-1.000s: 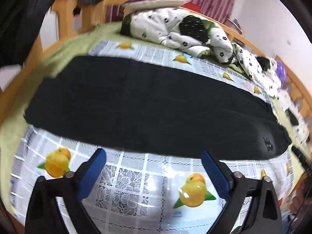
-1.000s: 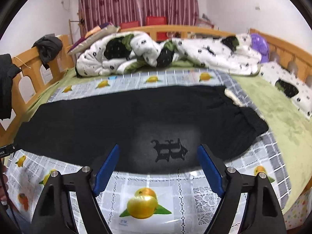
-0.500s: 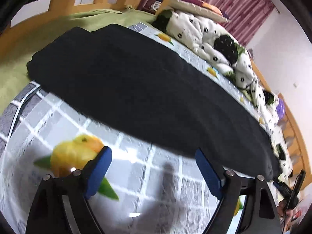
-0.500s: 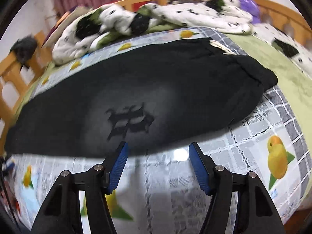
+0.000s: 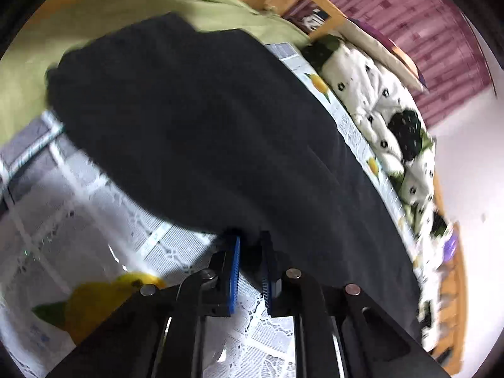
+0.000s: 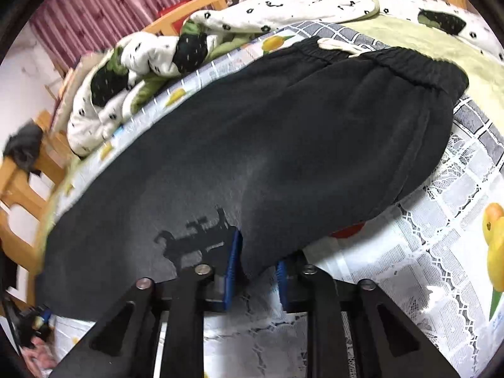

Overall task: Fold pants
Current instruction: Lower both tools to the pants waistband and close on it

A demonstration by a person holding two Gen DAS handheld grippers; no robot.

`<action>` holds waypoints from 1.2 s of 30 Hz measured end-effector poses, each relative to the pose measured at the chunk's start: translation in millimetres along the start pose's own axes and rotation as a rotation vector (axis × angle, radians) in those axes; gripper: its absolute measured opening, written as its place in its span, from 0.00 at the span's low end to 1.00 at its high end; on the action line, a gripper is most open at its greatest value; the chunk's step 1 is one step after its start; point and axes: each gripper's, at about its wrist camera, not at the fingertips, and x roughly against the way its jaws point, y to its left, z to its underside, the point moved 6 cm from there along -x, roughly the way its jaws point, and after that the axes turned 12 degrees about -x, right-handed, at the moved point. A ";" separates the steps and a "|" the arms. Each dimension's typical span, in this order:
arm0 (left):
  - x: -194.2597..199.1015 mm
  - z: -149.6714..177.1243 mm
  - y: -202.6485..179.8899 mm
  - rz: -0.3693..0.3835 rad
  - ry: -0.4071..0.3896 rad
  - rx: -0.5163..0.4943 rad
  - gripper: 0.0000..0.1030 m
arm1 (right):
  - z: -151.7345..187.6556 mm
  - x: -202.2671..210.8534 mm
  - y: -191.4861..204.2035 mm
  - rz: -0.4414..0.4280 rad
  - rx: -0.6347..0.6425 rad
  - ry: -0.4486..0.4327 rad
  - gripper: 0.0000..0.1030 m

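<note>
Black pants lie flat lengthwise across a fruit-printed lace cloth on the bed. In the left wrist view my left gripper is shut on the near edge of the leg, with dark fabric pinched between its blue pads. In the right wrist view the pants show a dark logo, an elastic waistband and a cream drawstring. My right gripper sits at the near hem beside the logo. Its jaws are closing, with a bunched fold of fabric pressed between the pads.
A white quilt with black flowers is heaped along the far side of the bed. A green blanket lies beyond the leg end. The wooden bed frame rings the mattress, with a dark garment hung on it.
Both grippers dropped toward the pants' near edge, rolled, and went from wide open to closed on the fabric. The pants now fill much more of each view.
</note>
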 end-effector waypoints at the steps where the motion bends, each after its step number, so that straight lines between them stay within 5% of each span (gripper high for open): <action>1: 3.7 -1.1 -3.8 -0.019 -0.018 -0.027 0.08 | -2.7 3.1 1.8 -0.011 0.000 -0.014 0.14; 6: 36.4 -18.8 -29.9 -0.046 -0.128 -0.131 0.07 | -10.7 30.3 20.6 -0.071 0.034 -0.100 0.12; 11: 61.5 -61.7 -56.3 0.022 -0.212 -0.172 0.07 | -30.2 44.1 41.5 -0.104 0.051 -0.111 0.12; 16: 54.2 -116.3 -90.4 -0.038 -0.262 -0.284 0.07 | -71.9 43.3 86.9 -0.090 0.204 -0.155 0.12; 22: 0.1 -168.6 -117.4 -0.103 -0.262 -0.385 0.07 | -126.7 -11.3 125.2 -0.080 0.248 -0.131 0.12; 26: -58.2 -187.8 -119.0 -0.160 -0.235 -0.383 0.09 | -153.8 -83.0 141.1 -0.020 0.255 -0.100 0.13; 30: -82.9 -187.1 -119.9 -0.252 -0.161 -0.403 0.11 | -155.3 -138.0 146.5 0.051 0.256 0.016 0.28; 32: -79.3 -178.8 -123.3 -0.247 -0.159 -0.445 0.35 | -150.1 -131.3 151.7 0.016 0.283 0.001 0.31; 33: -73.9 -172.7 -123.7 -0.251 -0.165 -0.457 0.65 | -142.7 -116.8 156.1 -0.025 0.329 -0.029 0.36; 34: -66.4 -166.0 -124.0 -0.258 -0.177 -0.465 0.78 | -135.7 -105.0 157.1 -0.032 0.365 -0.046 0.48; 36: -44.3 -146.0 -122.9 -0.242 -0.203 -0.492 0.77 | -120.9 -80.9 154.6 -0.019 0.427 -0.081 0.53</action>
